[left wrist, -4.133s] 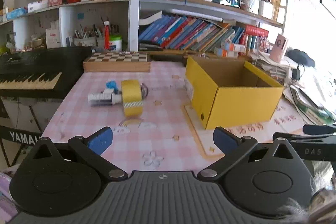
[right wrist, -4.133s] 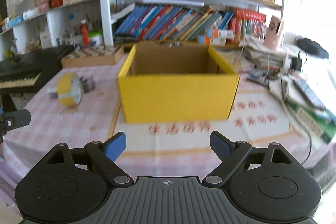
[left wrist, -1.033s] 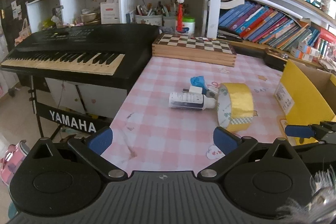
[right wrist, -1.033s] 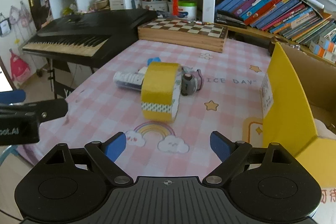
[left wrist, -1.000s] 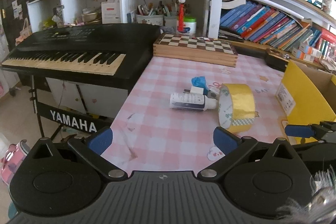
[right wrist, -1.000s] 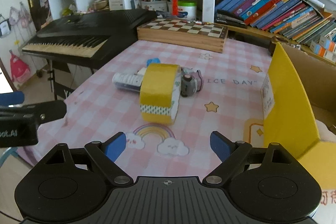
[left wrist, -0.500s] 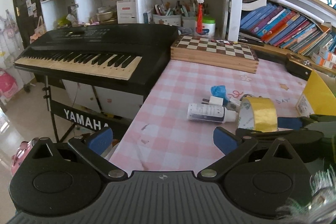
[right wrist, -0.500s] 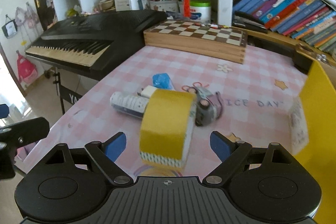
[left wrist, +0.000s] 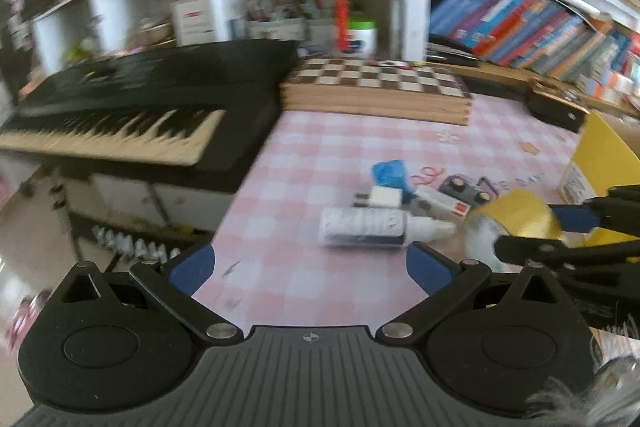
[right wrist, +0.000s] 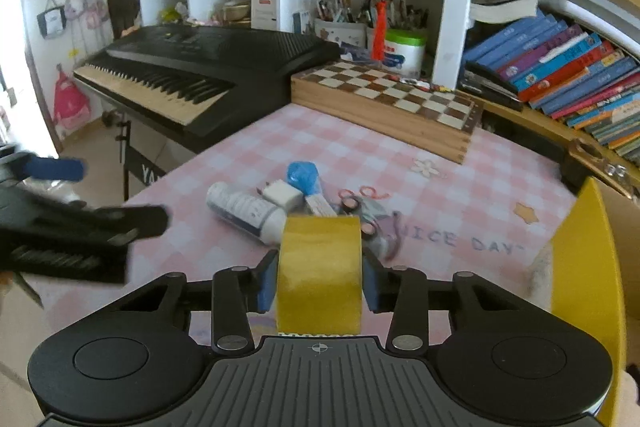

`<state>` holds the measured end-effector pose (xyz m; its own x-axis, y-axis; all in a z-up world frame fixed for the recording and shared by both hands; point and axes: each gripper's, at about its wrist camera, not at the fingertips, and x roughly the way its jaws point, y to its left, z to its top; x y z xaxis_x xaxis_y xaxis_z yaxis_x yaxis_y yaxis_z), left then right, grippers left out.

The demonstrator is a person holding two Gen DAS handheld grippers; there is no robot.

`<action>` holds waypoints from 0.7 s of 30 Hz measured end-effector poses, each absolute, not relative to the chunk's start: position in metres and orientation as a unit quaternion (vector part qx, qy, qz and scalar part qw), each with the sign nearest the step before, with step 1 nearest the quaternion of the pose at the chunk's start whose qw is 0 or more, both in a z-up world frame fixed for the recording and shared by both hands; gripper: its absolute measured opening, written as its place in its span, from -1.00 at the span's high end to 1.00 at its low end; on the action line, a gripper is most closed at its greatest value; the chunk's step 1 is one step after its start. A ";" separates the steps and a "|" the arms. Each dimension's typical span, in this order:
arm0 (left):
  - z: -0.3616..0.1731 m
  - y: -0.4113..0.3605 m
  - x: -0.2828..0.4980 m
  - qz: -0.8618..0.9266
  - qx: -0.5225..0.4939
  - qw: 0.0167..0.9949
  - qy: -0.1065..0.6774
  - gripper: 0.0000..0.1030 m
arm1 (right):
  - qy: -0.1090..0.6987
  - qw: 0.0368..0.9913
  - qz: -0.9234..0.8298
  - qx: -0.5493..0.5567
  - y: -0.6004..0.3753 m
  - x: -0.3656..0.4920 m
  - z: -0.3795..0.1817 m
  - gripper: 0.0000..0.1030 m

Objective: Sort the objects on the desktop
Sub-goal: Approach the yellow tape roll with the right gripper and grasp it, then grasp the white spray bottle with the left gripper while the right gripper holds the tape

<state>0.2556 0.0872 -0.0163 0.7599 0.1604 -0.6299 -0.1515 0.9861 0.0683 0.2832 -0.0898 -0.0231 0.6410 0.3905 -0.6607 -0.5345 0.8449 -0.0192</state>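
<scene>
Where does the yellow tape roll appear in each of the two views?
Left wrist view: yellow tape roll at the right edge, between the closing right tongs.
Right wrist view: yellow tape roll at bottom centre, between the blue pads.
Shared landmark: chessboard box behind it.

tape roll [right wrist: 319, 269]: yellow | tablecloth [right wrist: 400, 179]: pink-white check | box [right wrist: 586, 267]: yellow | keyboard [right wrist: 208, 55]: black
</scene>
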 end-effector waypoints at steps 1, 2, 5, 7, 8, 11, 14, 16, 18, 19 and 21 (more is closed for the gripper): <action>-0.020 0.087 0.263 0.066 0.016 0.939 0.337 -1.00 | 0.340 0.899 0.254 -0.107 -0.094 0.282 -0.022 0.22; -0.023 0.086 0.272 0.046 0.029 0.939 0.340 -1.00 | 0.342 0.899 0.251 -0.106 -0.098 0.281 -0.022 0.22; -0.034 0.082 0.297 -0.007 0.082 0.932 0.353 -1.00 | 0.352 0.898 0.245 -0.099 -0.110 0.280 -0.021 0.22; -0.042 0.080 0.312 -0.051 0.125 0.923 0.360 -1.00 | 0.357 0.897 0.244 -0.092 -0.116 0.280 -0.021 0.21; -0.045 0.079 0.318 -0.069 0.142 0.918 0.364 -1.00 | 0.359 0.897 0.244 -0.090 -0.118 0.280 -0.022 0.21; -0.056 0.078 0.339 -0.121 0.172 0.899 0.385 -0.97 | 0.362 0.895 0.247 -0.081 -0.123 0.279 -0.022 0.21; -0.065 0.078 0.351 -0.148 0.171 0.885 0.406 -0.89 | 0.364 0.894 0.249 -0.077 -0.126 0.279 -0.022 0.21; -0.066 0.076 0.351 -0.152 0.167 0.880 0.418 -0.64 | 0.363 0.896 0.246 -0.074 -0.127 0.279 -0.021 0.21; -0.063 0.074 0.345 -0.152 0.164 0.876 0.428 -0.24 | 0.362 0.897 0.244 -0.075 -0.129 0.279 -0.021 0.21; -0.061 0.074 0.341 -0.160 0.161 0.871 0.436 -0.11 | 0.361 0.897 0.244 -0.075 -0.129 0.279 -0.021 0.22; -0.058 0.071 0.337 -0.187 0.162 0.851 0.462 0.08 | 0.361 0.897 0.245 -0.074 -0.130 0.279 -0.021 0.22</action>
<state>0.3367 0.0710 -0.0577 0.5025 -0.1684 -0.8480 0.4681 0.8777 0.1030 0.2789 -0.1298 -0.0212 0.6191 0.3850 -0.6845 -0.4927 0.8691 0.0433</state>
